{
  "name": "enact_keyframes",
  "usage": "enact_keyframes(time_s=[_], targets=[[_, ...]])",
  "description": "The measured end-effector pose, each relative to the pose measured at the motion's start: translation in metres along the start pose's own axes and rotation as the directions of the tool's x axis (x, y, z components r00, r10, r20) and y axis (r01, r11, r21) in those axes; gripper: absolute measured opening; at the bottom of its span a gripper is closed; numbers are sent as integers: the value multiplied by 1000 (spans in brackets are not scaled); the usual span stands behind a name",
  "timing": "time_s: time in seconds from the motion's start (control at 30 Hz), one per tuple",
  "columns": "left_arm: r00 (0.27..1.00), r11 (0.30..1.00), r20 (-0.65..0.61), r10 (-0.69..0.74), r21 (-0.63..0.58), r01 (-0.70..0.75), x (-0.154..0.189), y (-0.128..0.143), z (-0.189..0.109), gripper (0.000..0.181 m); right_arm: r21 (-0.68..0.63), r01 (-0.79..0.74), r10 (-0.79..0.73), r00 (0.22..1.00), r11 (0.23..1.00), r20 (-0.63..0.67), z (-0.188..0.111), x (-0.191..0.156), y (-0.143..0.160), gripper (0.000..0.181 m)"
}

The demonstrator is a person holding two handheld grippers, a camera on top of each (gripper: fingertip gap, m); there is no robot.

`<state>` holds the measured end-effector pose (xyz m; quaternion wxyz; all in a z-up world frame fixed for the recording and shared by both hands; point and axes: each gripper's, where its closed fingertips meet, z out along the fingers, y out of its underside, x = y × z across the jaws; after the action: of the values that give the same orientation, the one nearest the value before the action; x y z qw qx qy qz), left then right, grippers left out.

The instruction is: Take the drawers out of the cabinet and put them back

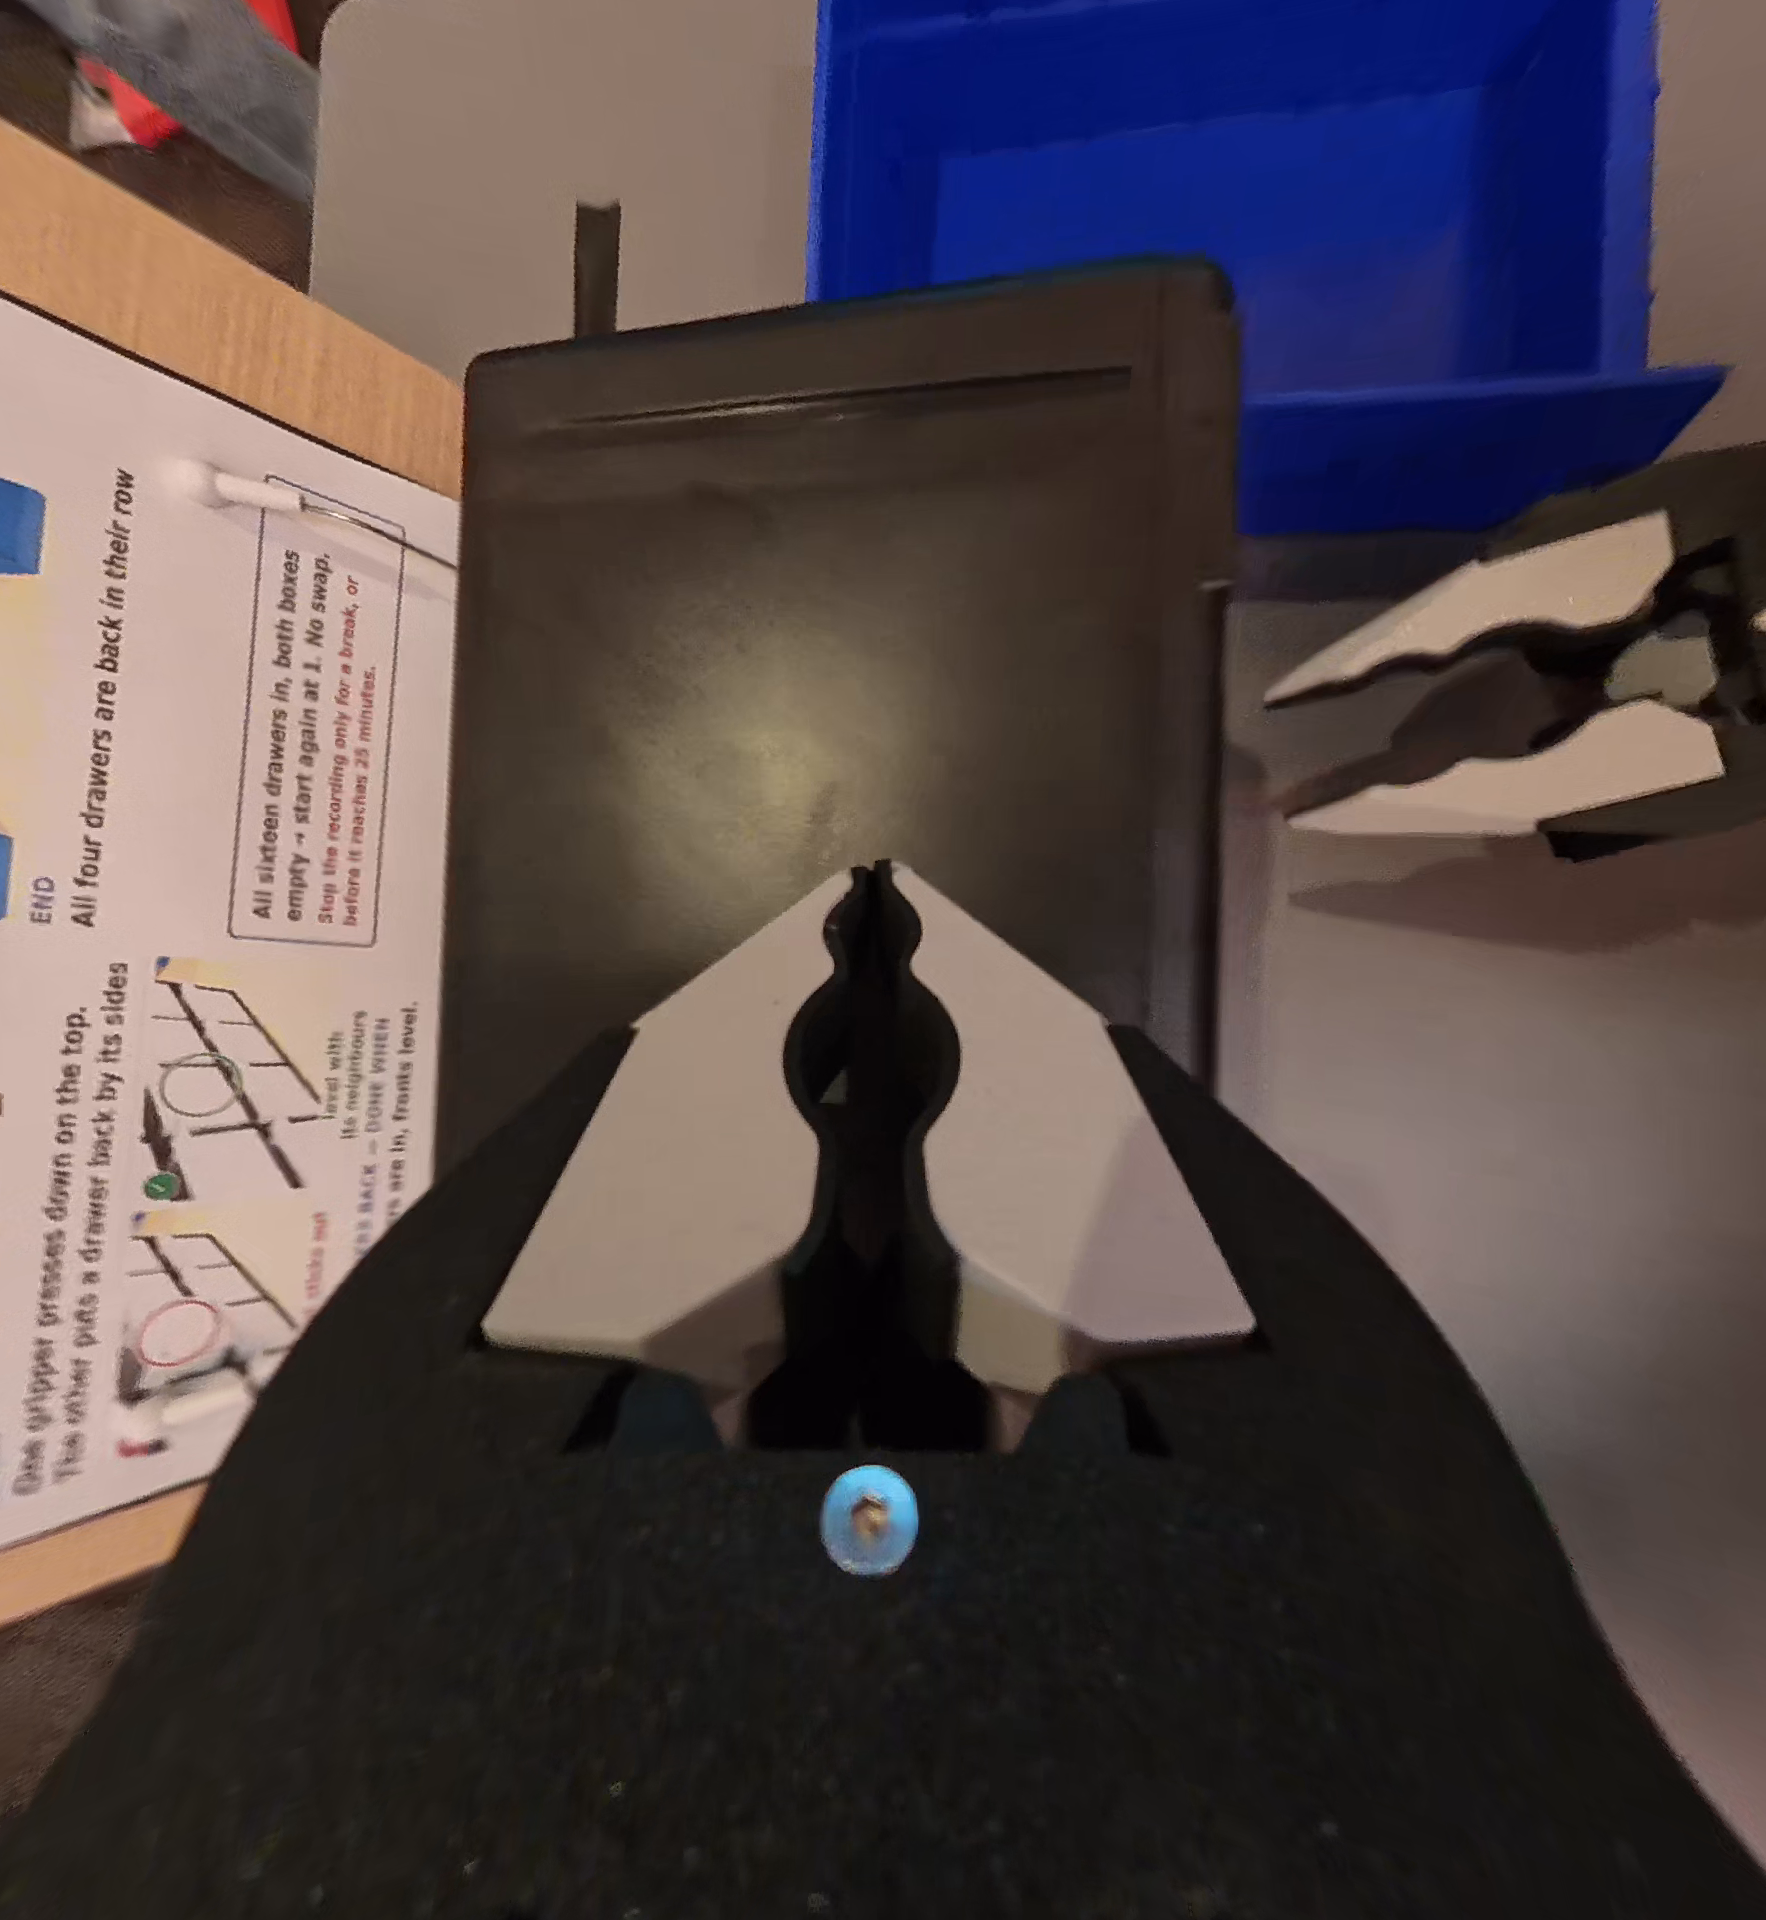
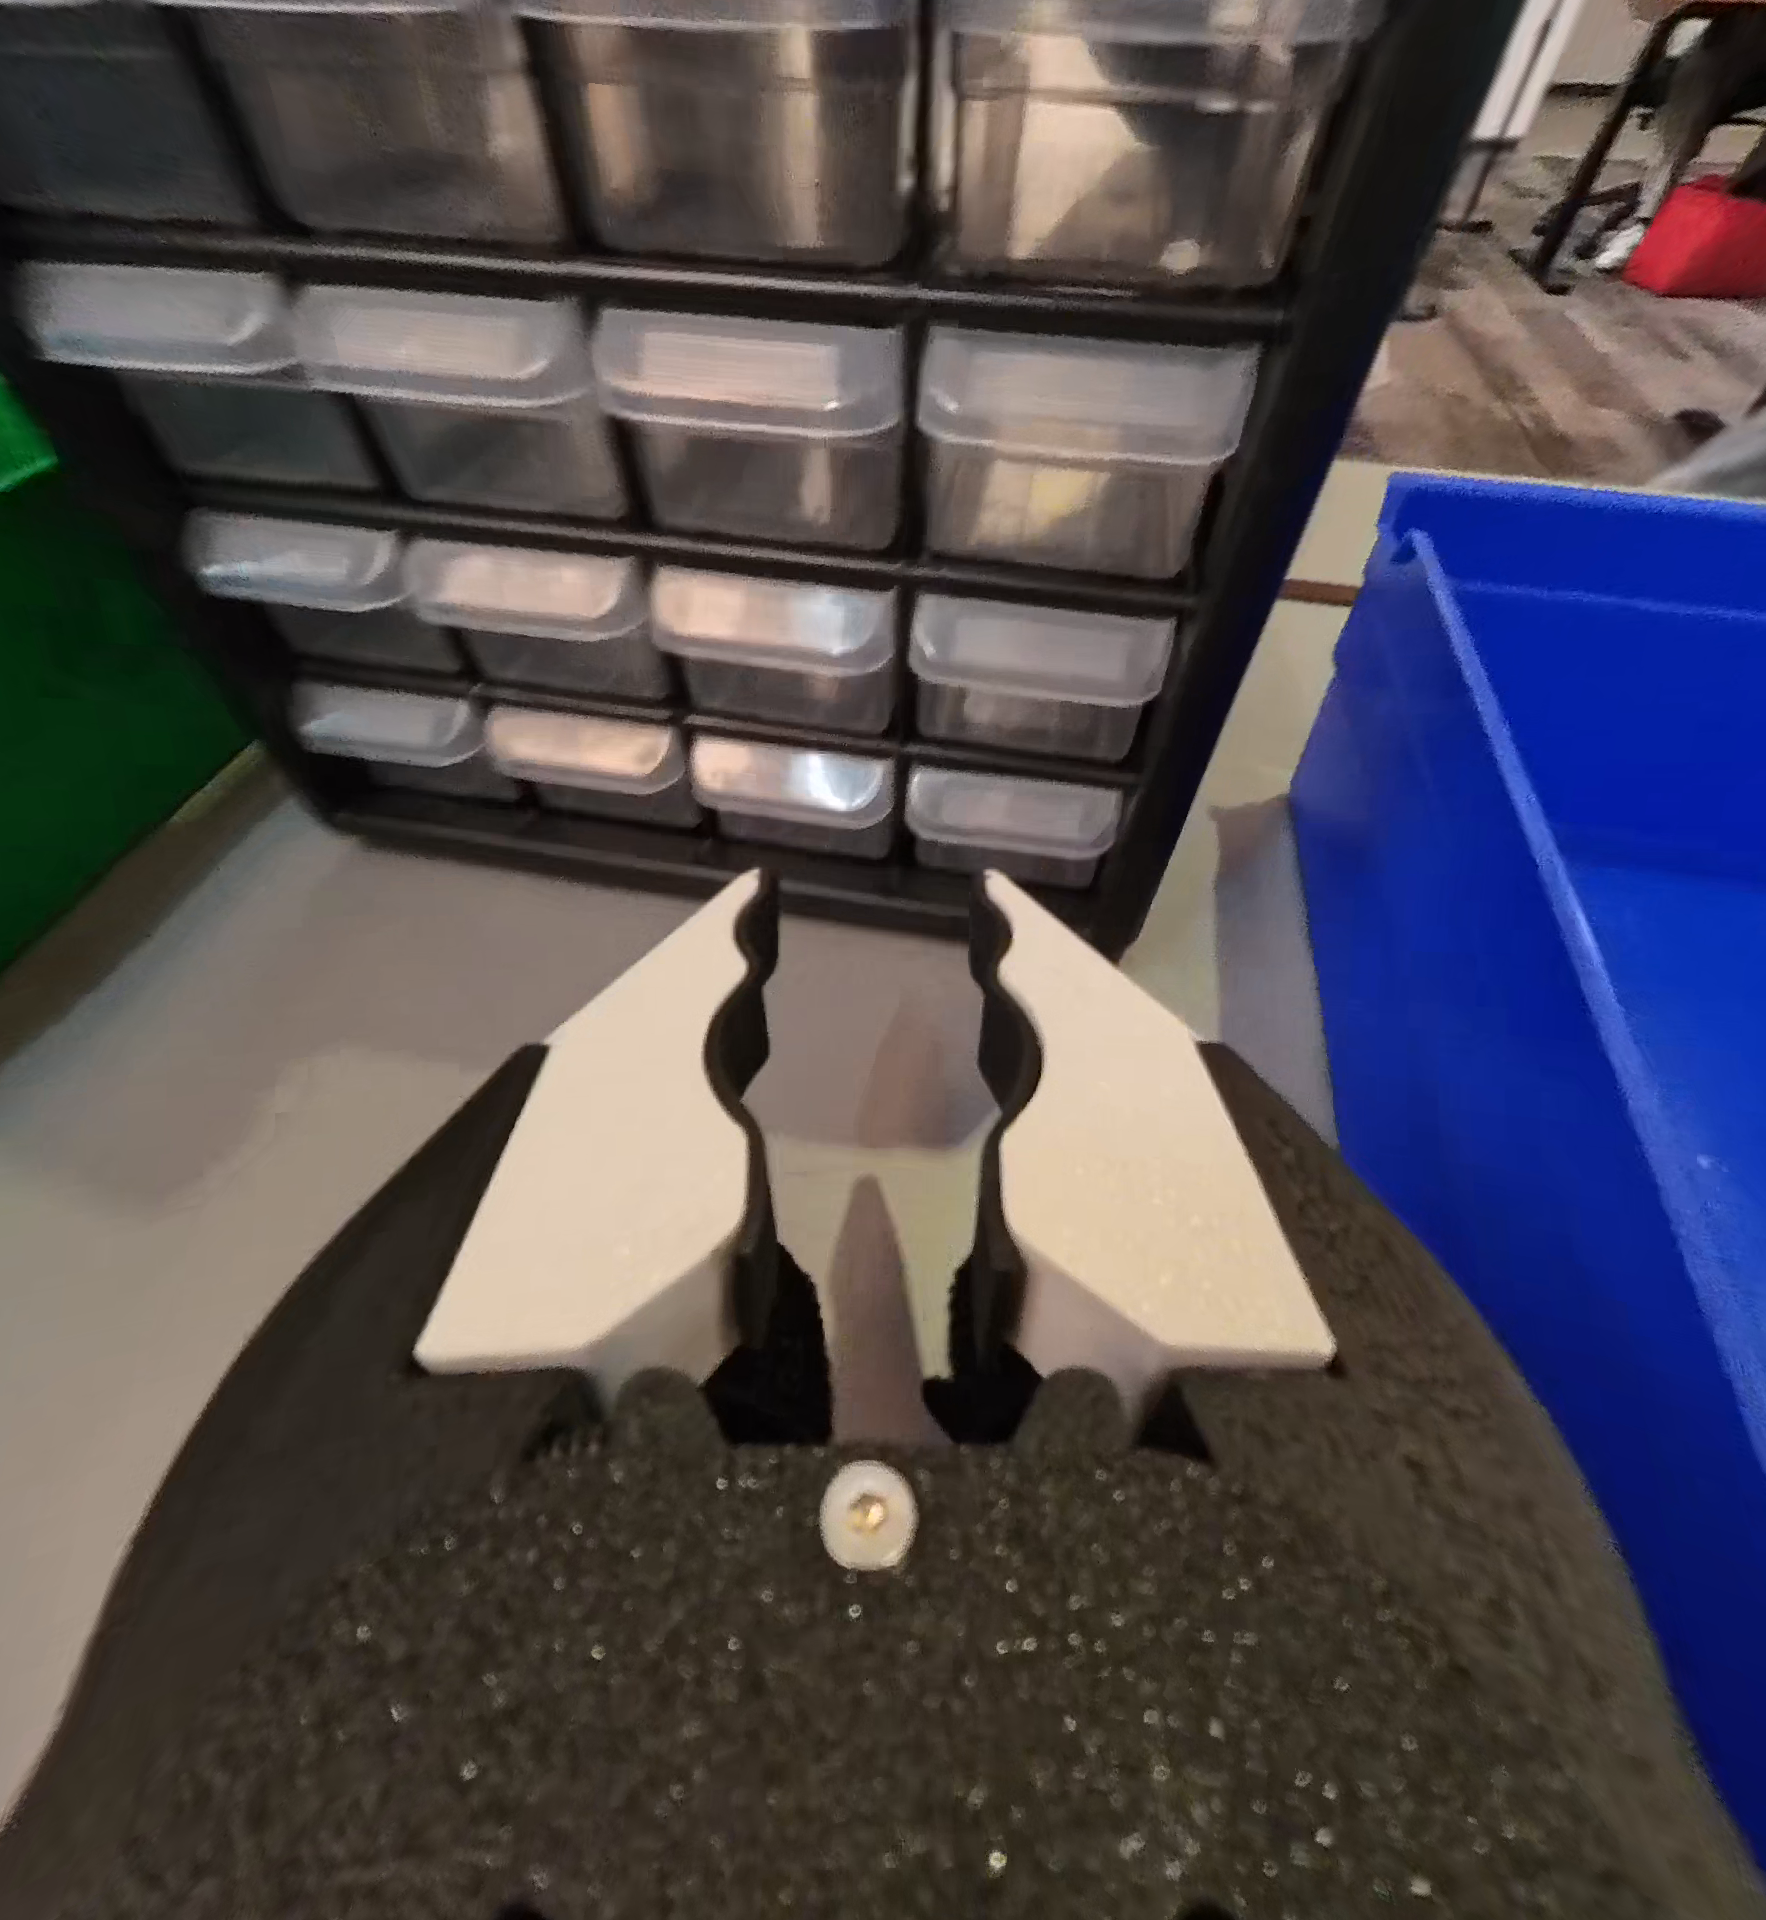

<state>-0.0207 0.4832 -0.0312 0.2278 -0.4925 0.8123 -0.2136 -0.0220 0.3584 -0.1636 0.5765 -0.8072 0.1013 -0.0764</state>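
The black cabinet (image 2: 1232,582) stands on the grey table and holds rows of clear plastic drawers (image 2: 754,416), all seated in their slots. In the left wrist view I look down on the cabinet's flat black top (image 1: 837,644). My left gripper (image 1: 877,871) is shut and empty, its tips over or on that top; I cannot tell if they touch. My right gripper (image 2: 874,883) is open and empty, just in front of the bottom row of drawers (image 2: 794,784). It also shows in the left wrist view (image 1: 1279,758), to the right of the cabinet.
A blue bin (image 2: 1585,935) stands right of the cabinet and also shows in the left wrist view (image 1: 1274,208). A green bin (image 2: 17,665) stands to its left. A printed instruction sheet (image 1: 183,831) lies on a wooden board (image 1: 131,270) left of the cabinet.
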Motion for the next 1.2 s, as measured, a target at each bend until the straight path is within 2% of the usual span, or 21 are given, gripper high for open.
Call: enact_keyframes(time_s=[0.03, 0.1, 0.17, 0.23, 0.3, 0.4, 0.47, 0.53, 0.63, 0.67, 0.77, 0.8, 0.87, 0.97, 1.03, 1.2], targets=[[1000, 999, 4, -20, 46, 20, 6, -4, -7, 0, -4, 7, -7, 1000, 1000, 13, -12, -3, 2, 36], [997, 980, 34, -69, 188, 62, 25, -14, -30, 0, -12, 8, -8, 999, 1000, 42, -36, -8, 5, 37], [983, 944, 95, -154, 307, 118, 49, -13, -56, 1, -16, 15, -14, 997, 1000, 71, -60, -9, 8, 38], [949, 893, 172, -266, 416, 175, 77, 2, -78, 3, -16, 34, -33, 997, 999, 75, -82, -2, 12, 38], [892, 838, 221, -396, 483, 252, 114, 29, -86, 5, -8, 39, -38, 997, 999, 67, -99, 8, 14, 38], [759, 744, 272, -592, 547, 384, 173, 81, -80, 8, -2, 41, -40, 997, 999, 65, -120, 18, 16, 38], [634, 661, 291, -717, 572, 485, 210, 117, -70, 8, 2, 42, -42, 997, 999, 64, -131, 21, 18, 38], [497, 558, 300, -815, 640, 529, 239, 147, -67, 7, 1, 38, -38, 997, 999, 74, -137, 17, 23, 38], [378, 475, 301, -876, 681, 558, 271, 181, -63, 9, -4, 52, -52, 995, 999, 88, -142, 9, 36, 40], [364, 463, 299, -882, 693, 552, 279, 188, -64, 10, 8, 49, -50, 995, 999, 91, -144, 7, 38, 40], [361, 494, 344, -867, 690, 529, 295, 204, -60, 11, -4, 49, -48, 990, 999, 134, -144, -3, 40, 40], [362, 486, 331, -871, 680, 549, 300, 203, -62, 13, 14, 51, -53, 989, 999, 140, -144, -5, 37, 40], [410, 492, 303, -860, 703, 513, 307, 190, -73, 16, -2, 51, -50, 986, 999, 161, -142, -8, 41, 40], [448, 562, 364, -817, 678, 474, 311, 187, -84, 16, -14, -1, 3, 981, 1000, 192, -137, -15, 40, 40], [442, 599, 416, -794, 660, 454, 311, 193, -89, 16, -16, -17, 20, 979, 1000, 204, -133, -18, 39, 40], [450, 643, 463, -763, 610, 463, 308, 202, -79, 16, -32, 13, -6, 979, 999, 206, -114, -23, 39, 39]])
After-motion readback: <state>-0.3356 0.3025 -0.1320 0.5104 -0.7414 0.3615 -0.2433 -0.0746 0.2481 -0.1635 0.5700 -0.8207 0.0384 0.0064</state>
